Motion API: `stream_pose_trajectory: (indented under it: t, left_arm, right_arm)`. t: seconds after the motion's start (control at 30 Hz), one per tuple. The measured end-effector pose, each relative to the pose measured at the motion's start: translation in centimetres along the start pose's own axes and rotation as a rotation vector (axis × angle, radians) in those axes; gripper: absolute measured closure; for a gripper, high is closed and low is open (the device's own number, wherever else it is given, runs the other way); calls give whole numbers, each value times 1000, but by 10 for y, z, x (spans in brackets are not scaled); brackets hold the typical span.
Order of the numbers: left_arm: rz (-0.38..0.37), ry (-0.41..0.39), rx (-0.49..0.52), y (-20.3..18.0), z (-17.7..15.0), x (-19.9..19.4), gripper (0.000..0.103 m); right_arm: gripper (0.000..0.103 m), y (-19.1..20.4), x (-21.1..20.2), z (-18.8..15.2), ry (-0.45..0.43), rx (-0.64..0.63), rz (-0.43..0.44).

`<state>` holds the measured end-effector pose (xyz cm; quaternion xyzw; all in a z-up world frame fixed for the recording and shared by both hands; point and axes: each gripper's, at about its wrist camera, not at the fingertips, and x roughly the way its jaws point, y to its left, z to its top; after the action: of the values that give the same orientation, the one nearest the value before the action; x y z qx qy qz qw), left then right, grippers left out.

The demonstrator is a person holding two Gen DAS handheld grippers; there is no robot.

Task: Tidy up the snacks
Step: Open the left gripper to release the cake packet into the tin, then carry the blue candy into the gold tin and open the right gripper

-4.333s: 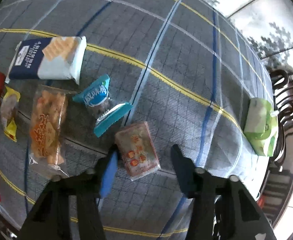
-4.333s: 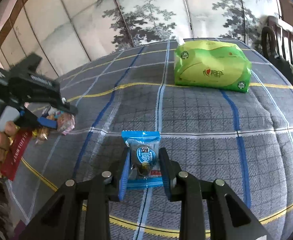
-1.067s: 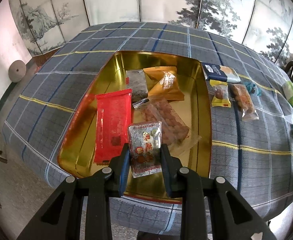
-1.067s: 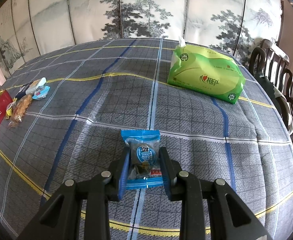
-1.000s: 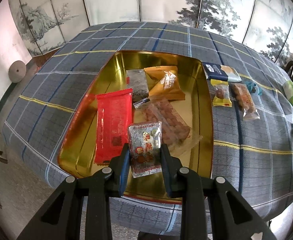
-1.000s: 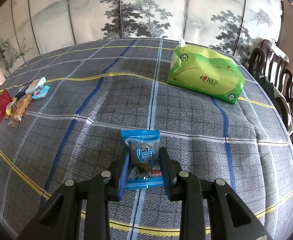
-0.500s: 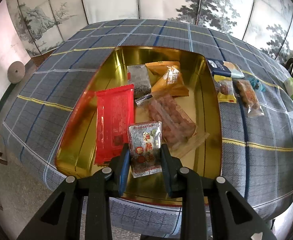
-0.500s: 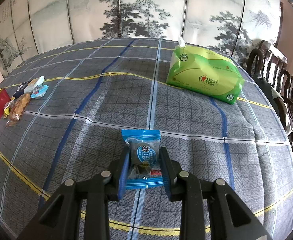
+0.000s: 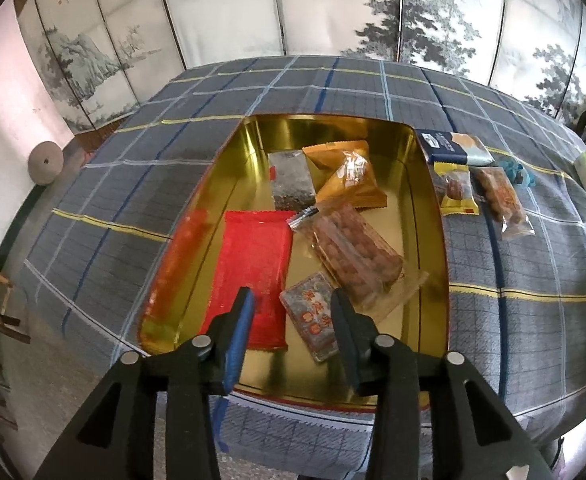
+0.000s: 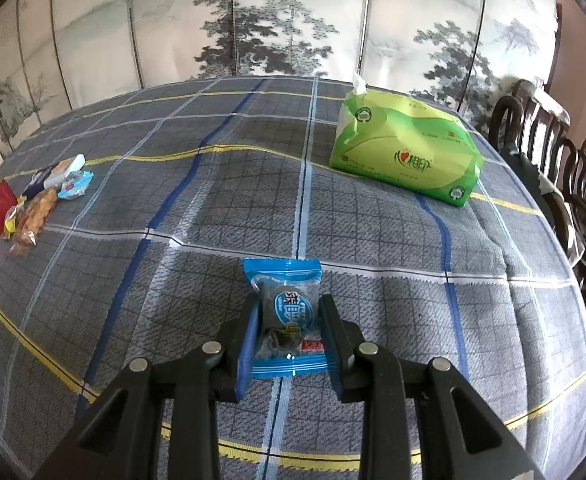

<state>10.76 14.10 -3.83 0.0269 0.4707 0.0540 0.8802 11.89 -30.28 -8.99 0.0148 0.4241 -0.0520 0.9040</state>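
In the left wrist view my left gripper (image 9: pixel 293 300) hovers over the near end of a gold tray (image 9: pixel 433 240). Its jaws are opening. A small clear packet with red labels (image 9: pixel 311 316) lies loose on the tray floor below and between the fingers, and the pads do not press on it. Beside it in the tray lie a red packet (image 9: pixel 253 272), a clear pack of brown snacks (image 9: pixel 353 256), a grey packet (image 9: pixel 291 180) and an orange packet (image 9: pixel 349 176). In the right wrist view my right gripper (image 10: pixel 290 306) is shut on a blue snack packet (image 10: pixel 289 312) above the checked tablecloth.
Right of the tray lie a navy-and-white cracker pack (image 9: pixel 449 146), a yellow packet (image 9: pixel 457 194), a clear packet of orange snacks (image 9: pixel 501 196) and a blue wrapper (image 9: pixel 515 170). A green tissue pack (image 10: pixel 405 156) sits at the far right. Dark chairs (image 10: pixel 553 160) line the table's right edge.
The left jaws have parted and the small clear packet has dropped from them onto the tray floor, now lying tilted. The right gripper and its blue packet have not moved.
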Motion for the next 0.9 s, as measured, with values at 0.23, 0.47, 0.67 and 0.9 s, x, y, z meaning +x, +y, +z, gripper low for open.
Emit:
stream_pose_trajectory:
  t: [0.23, 0.47, 0.67, 0.9]
  left_arm:
    - [30, -31, 7, 2, -1, -12, 48]
    - [30, -24, 1, 3, -9, -17, 46]
    - [54, -44, -4, 7, -14, -25, 37]
    - [54, -43, -34, 22, -23, -29, 34]
  right_arm:
    - [74, 10, -5, -3, 11, 16, 23]
    - [74, 32, -17, -8, 11, 5, 70]
    - [74, 71, -38, 0, -18, -29, 161]
    - [74, 153, -67, 19, -63, -153, 287]
